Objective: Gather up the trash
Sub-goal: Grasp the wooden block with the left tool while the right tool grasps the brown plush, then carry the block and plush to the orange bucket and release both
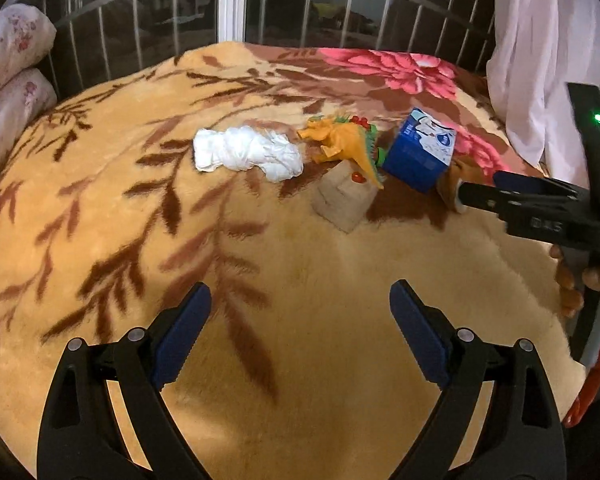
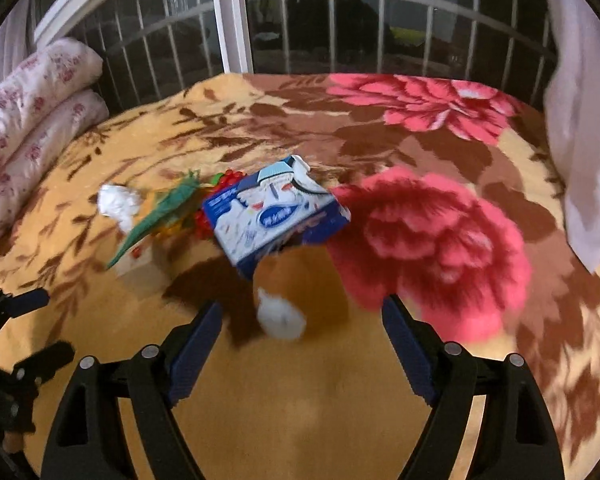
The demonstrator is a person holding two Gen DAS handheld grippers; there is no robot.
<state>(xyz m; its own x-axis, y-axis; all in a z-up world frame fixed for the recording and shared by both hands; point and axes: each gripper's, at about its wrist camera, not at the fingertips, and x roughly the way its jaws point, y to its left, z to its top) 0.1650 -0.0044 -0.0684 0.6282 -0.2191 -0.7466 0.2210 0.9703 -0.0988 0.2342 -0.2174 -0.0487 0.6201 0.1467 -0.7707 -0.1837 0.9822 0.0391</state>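
On a floral blanket lie a crumpled white tissue wad point(image 1: 247, 154) point(image 2: 119, 204), an orange-and-green toy dinosaur point(image 1: 348, 142) point(image 2: 160, 216), a tan paper scrap point(image 1: 342, 198), a blue-and-white carton point(image 1: 418, 154) point(image 2: 276, 216), and a brown-and-white plush piece point(image 2: 292, 292) point(image 1: 454, 188). My left gripper point(image 1: 300, 338) is open and empty, well short of the items. My right gripper point(image 2: 302, 354) is open, its fingers either side of the plush piece just in front; in the left wrist view it point(image 1: 466, 194) comes in from the right next to the carton.
The blanket point(image 1: 280, 288) covers a bed against a barred window. Rolled floral bedding point(image 1: 8, 80) point(image 2: 36, 112) lies at the far left. A white curtain point(image 1: 548, 52) point(image 2: 584, 140) hangs at the right. The bed's edge drops off at the lower right.
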